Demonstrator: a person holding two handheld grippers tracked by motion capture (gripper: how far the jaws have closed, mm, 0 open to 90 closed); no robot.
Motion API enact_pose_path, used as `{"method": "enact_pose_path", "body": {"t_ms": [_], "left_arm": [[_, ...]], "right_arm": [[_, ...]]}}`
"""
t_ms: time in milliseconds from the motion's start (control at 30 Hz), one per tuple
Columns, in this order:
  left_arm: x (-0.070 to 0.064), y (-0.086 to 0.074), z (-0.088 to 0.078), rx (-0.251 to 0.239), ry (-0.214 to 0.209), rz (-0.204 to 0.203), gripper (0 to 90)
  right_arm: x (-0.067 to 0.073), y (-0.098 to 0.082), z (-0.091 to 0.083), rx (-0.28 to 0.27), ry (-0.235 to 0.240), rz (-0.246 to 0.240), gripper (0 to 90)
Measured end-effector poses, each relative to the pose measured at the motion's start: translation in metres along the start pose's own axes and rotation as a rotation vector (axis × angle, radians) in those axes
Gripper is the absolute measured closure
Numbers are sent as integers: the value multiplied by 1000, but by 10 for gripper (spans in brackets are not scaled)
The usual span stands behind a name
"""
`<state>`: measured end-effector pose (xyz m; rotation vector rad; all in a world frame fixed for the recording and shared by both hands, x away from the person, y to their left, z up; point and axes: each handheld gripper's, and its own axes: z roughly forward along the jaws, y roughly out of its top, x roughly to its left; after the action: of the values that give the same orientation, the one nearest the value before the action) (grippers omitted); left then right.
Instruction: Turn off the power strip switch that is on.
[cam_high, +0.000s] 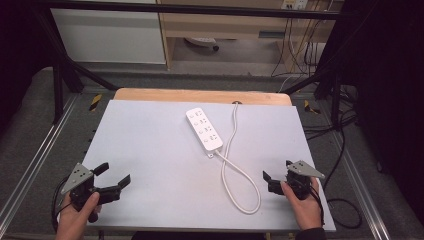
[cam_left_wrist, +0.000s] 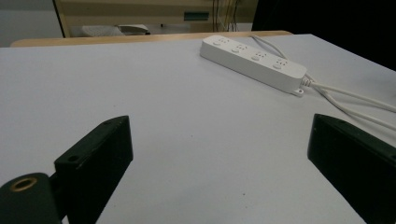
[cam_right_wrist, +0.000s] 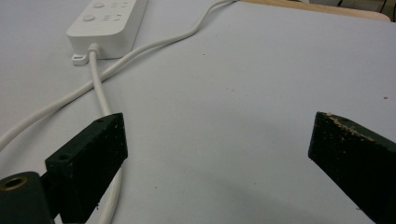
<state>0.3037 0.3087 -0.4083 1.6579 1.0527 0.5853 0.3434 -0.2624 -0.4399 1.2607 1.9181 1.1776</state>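
We find both the left gripper (cam_high: 113, 176) and right gripper (cam_high: 276, 172) wide open, empty. The power strip (cam_high: 204, 128) looks rigid and light; we judge gripping across its narrow body best, its cord (cam_high: 235, 175) being limp.

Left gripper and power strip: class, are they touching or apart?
Apart. The high view shows the left gripper at the near left corner, with bare table between it and the power strip.

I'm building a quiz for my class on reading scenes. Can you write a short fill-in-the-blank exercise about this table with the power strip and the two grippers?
1. The power strip on the table is ____ in colour.
2. Its cable curls into a ____ between the strip and the right gripper.
3. The jaws of the left gripper stand ____, with nothing between them.
4. The sockets of the power strip have ____ plugs in them.

Missing words: white; loop; open; no
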Motion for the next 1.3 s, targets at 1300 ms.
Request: {"method": "enact_pose_path", "body": {"t_ms": [1300], "left_arm": [[-22,47,83,43,-70,34,80]], "right_arm": [[6,1,3,12,70,10,34]]}}
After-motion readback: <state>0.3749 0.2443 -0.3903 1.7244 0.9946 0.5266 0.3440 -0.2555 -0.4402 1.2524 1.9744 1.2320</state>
